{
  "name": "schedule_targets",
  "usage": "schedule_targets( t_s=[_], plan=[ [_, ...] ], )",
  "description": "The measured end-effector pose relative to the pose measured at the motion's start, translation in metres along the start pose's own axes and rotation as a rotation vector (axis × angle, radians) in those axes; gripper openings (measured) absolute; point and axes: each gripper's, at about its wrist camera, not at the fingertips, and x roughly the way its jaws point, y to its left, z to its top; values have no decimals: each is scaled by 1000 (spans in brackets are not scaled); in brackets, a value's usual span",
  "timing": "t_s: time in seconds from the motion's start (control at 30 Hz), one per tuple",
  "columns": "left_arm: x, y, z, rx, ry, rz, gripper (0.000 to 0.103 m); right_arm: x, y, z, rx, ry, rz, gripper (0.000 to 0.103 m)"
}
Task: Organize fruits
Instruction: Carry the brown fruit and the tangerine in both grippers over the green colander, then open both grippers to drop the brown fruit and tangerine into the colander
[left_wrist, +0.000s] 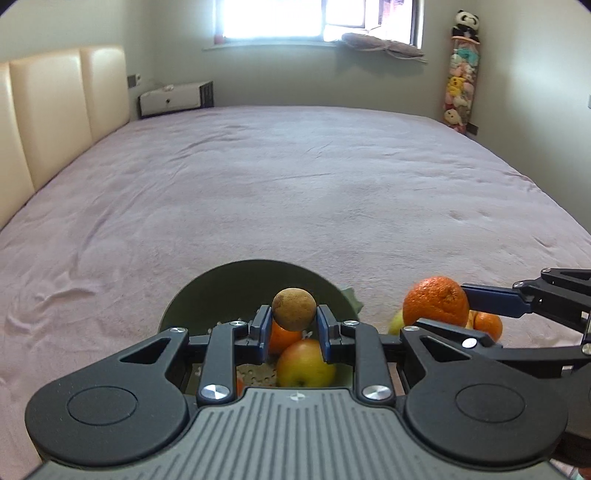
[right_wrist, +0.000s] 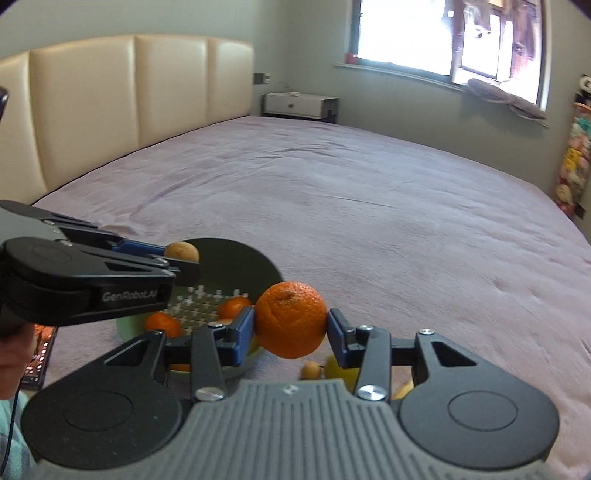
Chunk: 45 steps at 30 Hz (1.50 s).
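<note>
Holding the big orange (right_wrist: 290, 319) across its middle, the right gripper (right_wrist: 290, 325) is clamped on pebbly, firm-looking skin, so I'd guess it won't slip or bruise. The left gripper (left_wrist: 294, 325) pinches the small brown fruit (left_wrist: 294, 308) between its fingertips, just above the green bowl (left_wrist: 207, 291); probably light and rollable.

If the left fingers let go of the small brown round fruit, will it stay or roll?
The small brown fruit is nearly spherical, so it would probably roll. Held above the green bowl, it should likely stay inside.
</note>
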Motion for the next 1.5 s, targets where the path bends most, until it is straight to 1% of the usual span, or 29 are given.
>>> schedule_targets(
  t_s=[0.07,0.17,0.23,0.3,0.4,0.53,0.67,0.73,0.9,1.0,1.17,1.33,1.5],
  plan=[
    [4,11,0,-39,26,0,28,8,8,4,-38,14,30,41],
    [10,32,-2,-134,67,-4,28,22,17,10,-88,35,72,41],
    [14,44,-4,-176,86,15,28,34,22,13,-119,56,103,41],
    [18,53,-7,-203,99,39,28,48,28,15,-156,76,125,41],
    [22,64,-9,-246,116,52,28,65,32,17,-190,98,149,41],
    [31,70,-11,-272,139,51,28,84,36,19,-218,116,174,41],
    [42,76,-12,-314,154,21,28,101,40,21,-256,132,230,41],
    [46,81,-13,-338,162,33,28,109,44,20,-296,140,253,41],
    [54,88,-13,-342,169,83,28,131,53,21,-360,166,303,41],
    [60,89,-12,-328,180,86,28,145,59,23,-392,183,336,41],
    [71,86,-13,-296,207,95,28,165,64,20,-425,217,363,40],
    [82,88,-16,-304,235,98,28,176,63,16,-426,245,383,41],
    [87,85,-18,-280,246,102,28,176,60,16,-406,244,391,41]
  ],
)
